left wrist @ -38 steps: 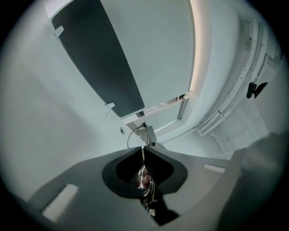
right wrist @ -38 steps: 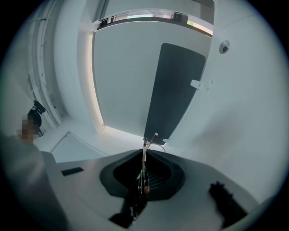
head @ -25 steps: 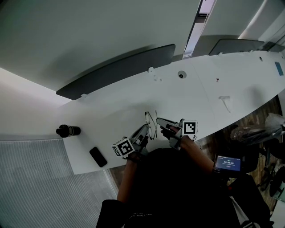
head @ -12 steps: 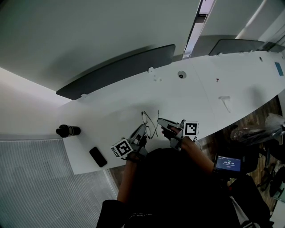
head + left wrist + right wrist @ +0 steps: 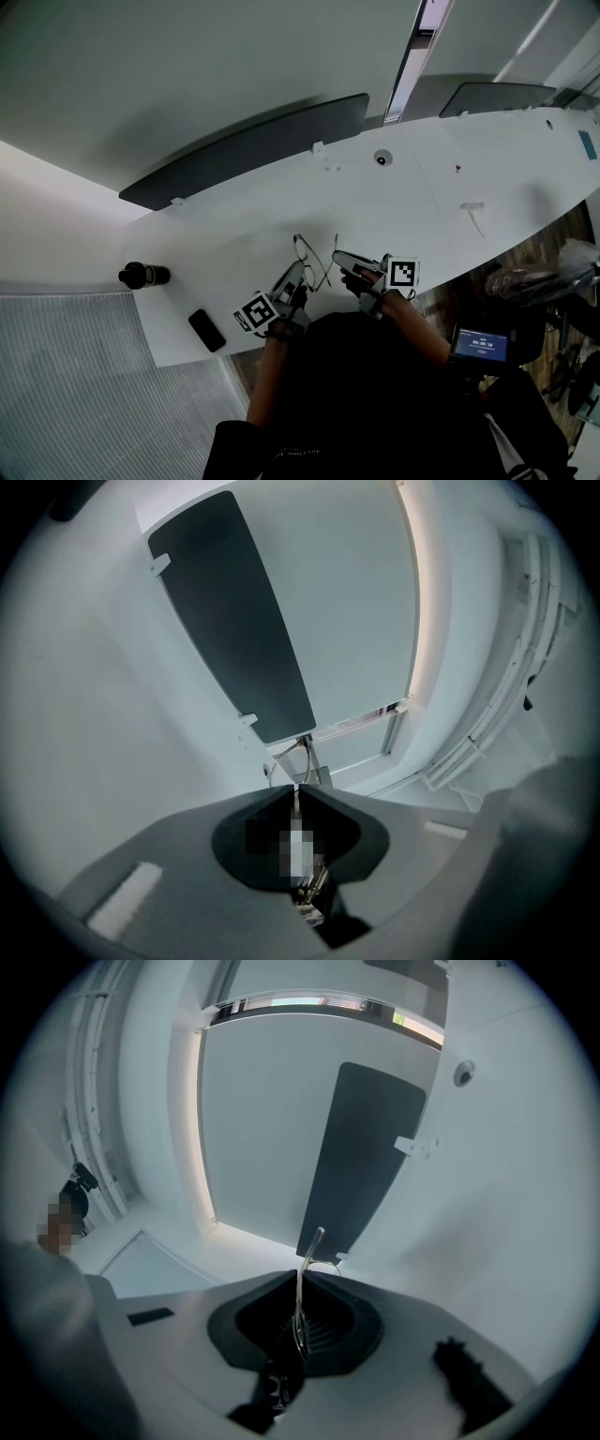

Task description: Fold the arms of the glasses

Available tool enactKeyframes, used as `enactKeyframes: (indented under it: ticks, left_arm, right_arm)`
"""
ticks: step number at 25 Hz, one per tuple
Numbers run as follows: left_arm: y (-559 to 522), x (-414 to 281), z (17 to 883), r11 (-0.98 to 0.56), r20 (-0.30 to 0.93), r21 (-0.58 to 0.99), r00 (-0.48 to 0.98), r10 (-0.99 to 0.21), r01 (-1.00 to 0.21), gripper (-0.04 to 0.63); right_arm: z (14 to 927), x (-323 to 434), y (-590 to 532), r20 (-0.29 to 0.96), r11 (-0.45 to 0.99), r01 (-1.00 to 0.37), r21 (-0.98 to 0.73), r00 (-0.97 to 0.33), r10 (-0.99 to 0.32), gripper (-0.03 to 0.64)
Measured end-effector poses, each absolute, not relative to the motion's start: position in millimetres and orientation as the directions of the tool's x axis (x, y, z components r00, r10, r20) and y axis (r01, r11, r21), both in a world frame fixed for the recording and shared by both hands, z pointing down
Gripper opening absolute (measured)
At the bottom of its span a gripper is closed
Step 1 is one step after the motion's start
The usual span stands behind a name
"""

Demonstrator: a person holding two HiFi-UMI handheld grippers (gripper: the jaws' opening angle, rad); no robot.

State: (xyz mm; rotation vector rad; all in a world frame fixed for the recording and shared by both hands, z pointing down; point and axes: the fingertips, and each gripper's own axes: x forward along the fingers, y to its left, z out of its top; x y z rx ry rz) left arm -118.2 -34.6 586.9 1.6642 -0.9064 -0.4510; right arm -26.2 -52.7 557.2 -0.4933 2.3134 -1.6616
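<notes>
Glasses [image 5: 313, 255] held close to the table's [image 5: 422, 187] near edge.

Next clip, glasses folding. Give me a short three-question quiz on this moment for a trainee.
1. True or false: the right hand-held gripper is empty.
2. The left hand-held gripper is shut on: A the glasses, B a pen, C a cup.
3. Name the flat dark thing lying on the table left of both hand-held grippers.
Key: 1 false, it grips the glasses; 2 A; 3 the phone.
</notes>
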Motion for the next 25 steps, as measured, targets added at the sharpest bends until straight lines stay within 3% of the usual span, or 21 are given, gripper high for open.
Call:
enactKeyframes:
  ticks: [19,25]
  left_arm:
    - [-33.8,-124.7,597.5,-0.007,0.222,0.934,0.599,-0.769,-0.357,0.021]
    - [-34.6,-119.2,591.9,-0.033,0.237,0.920,0.619,-0.749,-0.391,0.023]
  right_arm:
    - [551.0,-32.9,-44.8,-0.019,0.335,-0.127,-0.934,-0.917,-0.399,0.021]
    - [547.0,-28.2,-42.0,0.038,0.524,-0.257,-0.812,-0.919,-0.392,0.038]
